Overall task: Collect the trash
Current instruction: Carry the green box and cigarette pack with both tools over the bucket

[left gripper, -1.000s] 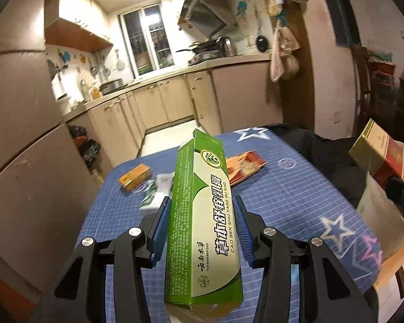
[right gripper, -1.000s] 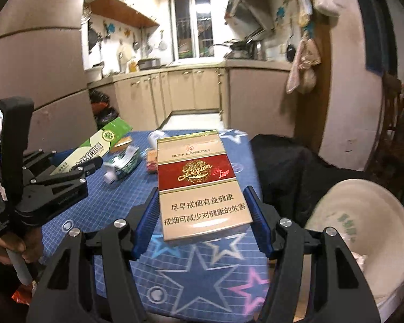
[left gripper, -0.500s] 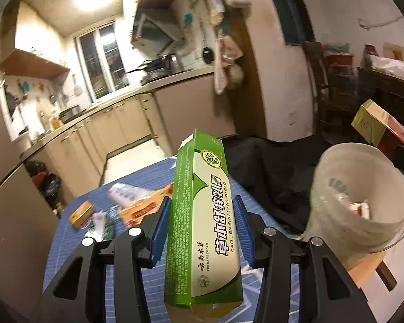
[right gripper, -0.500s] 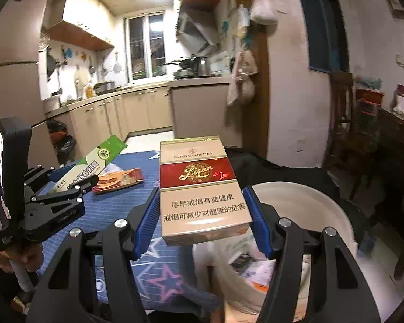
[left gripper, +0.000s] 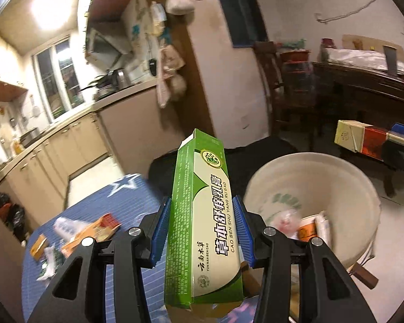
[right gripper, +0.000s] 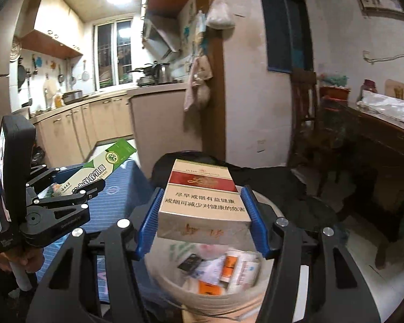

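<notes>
A long green carton (left gripper: 199,242) stands upright in my left gripper (left gripper: 202,202), whose blue pads are shut on its sides. It hangs over the table edge, just left of the cream bucket (left gripper: 363,188). My right gripper (right gripper: 202,196) holds a red and beige cigarette box (right gripper: 202,207) directly above the bucket's (right gripper: 172,288) mouth; its jaws are closing on the box, front end dipping. Packets and boxes (right gripper: 223,266) lie inside the bucket. The right wrist view shows the left gripper (right gripper: 78,179) with the green carton (right gripper: 105,164) at left, a hand below it.
The table wears a blue cloth with stars (left gripper: 107,202); several wrappers and small boxes (left gripper: 89,231) lie at its far left. A black garment (left gripper: 256,150) is draped behind the bucket. Kitchen cabinets stand beyond the table; a dark wooden table (right gripper: 377,145) is at right.
Both grippers have swung right, away from the table, with their boxes. The bucket has come into view and now sits under the right gripper. The cigarette box tips further forward.
</notes>
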A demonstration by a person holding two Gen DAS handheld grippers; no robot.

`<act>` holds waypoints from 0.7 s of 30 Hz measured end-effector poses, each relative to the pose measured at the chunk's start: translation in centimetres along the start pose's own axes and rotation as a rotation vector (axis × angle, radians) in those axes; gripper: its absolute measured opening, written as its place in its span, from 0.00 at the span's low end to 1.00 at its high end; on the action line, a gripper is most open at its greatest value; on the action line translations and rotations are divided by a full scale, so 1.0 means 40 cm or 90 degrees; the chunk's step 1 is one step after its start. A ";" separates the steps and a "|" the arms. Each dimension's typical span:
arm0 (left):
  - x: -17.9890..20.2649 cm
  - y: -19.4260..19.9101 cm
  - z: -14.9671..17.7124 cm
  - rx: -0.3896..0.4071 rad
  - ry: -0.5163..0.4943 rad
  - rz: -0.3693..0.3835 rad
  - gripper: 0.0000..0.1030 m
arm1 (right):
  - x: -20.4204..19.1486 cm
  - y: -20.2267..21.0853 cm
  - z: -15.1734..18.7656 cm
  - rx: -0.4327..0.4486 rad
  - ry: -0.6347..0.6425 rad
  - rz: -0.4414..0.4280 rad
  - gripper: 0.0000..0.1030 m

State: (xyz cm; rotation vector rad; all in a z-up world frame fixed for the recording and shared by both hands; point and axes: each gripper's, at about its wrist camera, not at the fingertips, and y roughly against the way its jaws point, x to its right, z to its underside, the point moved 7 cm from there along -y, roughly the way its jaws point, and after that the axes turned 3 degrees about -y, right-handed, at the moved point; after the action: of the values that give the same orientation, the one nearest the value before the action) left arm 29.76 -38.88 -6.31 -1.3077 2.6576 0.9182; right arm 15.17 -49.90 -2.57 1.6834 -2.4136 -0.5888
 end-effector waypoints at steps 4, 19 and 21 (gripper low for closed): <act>0.059 -0.046 -0.028 -0.001 -0.010 0.058 0.46 | 0.055 -0.005 0.006 -0.005 -0.013 0.026 0.54; 0.201 -0.155 -0.031 -0.041 -0.034 0.176 0.46 | 0.125 -0.073 0.040 -0.040 -0.033 0.054 0.54; 0.205 -0.157 -0.028 -0.047 -0.036 0.176 0.46 | 0.125 -0.077 0.041 -0.043 -0.035 0.052 0.54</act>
State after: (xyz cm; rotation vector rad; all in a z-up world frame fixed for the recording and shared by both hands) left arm 29.34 -48.27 -10.81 -0.9243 2.8311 1.0744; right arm 15.47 -55.05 -5.81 1.5538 -2.4573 -0.7042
